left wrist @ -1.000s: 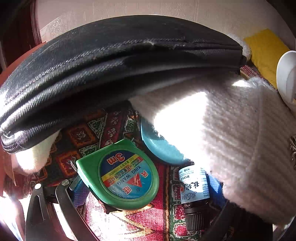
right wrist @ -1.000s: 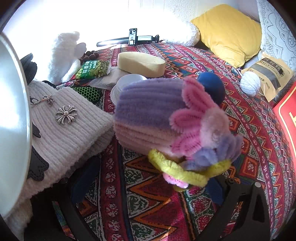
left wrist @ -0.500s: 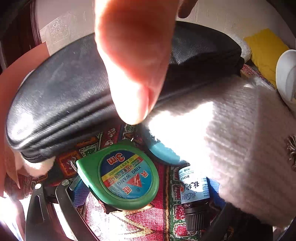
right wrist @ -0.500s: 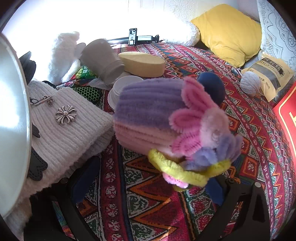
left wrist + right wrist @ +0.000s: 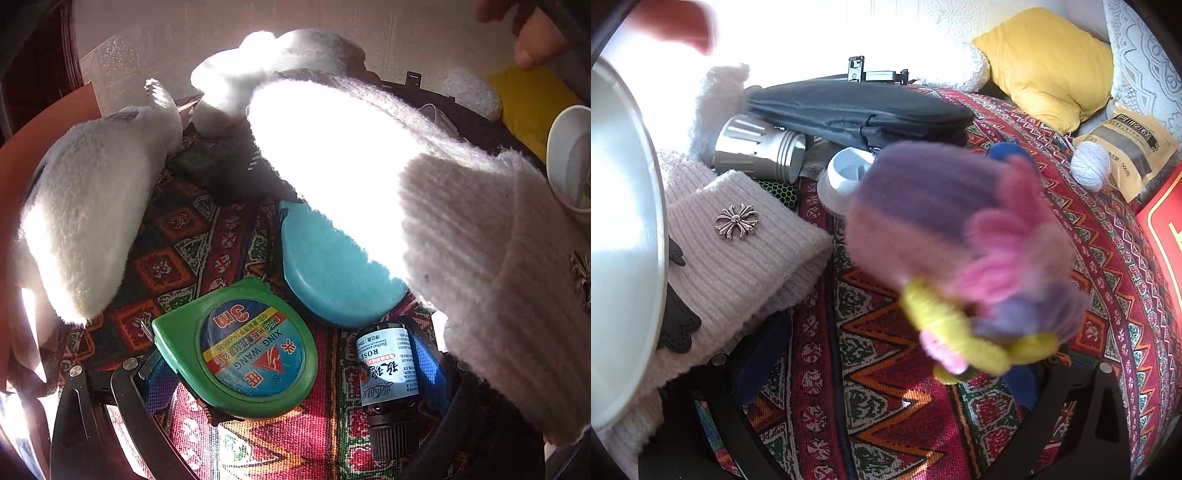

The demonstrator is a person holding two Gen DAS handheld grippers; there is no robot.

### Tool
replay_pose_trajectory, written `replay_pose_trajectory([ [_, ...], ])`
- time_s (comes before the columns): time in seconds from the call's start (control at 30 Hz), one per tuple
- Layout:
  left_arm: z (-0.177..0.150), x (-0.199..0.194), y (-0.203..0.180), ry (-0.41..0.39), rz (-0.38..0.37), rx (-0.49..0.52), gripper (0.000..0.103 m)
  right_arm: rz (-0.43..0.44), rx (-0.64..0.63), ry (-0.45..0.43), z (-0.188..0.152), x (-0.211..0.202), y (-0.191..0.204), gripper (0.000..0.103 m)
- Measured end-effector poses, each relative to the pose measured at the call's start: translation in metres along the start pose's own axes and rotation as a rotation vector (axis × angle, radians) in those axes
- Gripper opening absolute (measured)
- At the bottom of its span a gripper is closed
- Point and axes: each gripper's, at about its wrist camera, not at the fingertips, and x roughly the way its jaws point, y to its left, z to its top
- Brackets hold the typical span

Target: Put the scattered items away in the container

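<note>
Left gripper (image 5: 291, 387): fingers spread wide, nothing clamped; a green tape measure (image 5: 236, 349) and a small bottle (image 5: 388, 369) are seen lying between them on the patterned cloth (image 5: 184, 251), with a blue case (image 5: 332, 273) just beyond, partly covered by a white knit hat (image 5: 461, 236). A white plush toy (image 5: 88, 221) is seen to the left. Right gripper (image 5: 886, 369): fingers apart; a purple-pink fuzzy flower toy (image 5: 960, 251) is seen over the gap near the right finger, blurred; contact cannot be told. The hat (image 5: 738, 258) lies at left, beside a white rim (image 5: 624, 221). Behind it: a metal cylinder (image 5: 757, 151) on its side, a white cup (image 5: 846, 177), a black pouch (image 5: 857, 110), a yarn ball (image 5: 1089, 166), a yellow pillow (image 5: 1049, 62). The container cannot be identified with certainty
</note>
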Motion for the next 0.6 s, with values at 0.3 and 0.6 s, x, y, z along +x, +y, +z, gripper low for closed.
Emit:
replay_pose_trajectory([
  [0.3,0.002,0.0013,0.0045,0.0,0.0,0.0,0.103,-0.001,0.0,0.001,0.0001,0.0003,0.0002,0.102],
  [0.6,0.0011,0.0022,0.0084,0.0,-0.001,0.0,0.103,-0.001,0.0,0.001,0.0003,-0.0001,0.0,0.102],
])
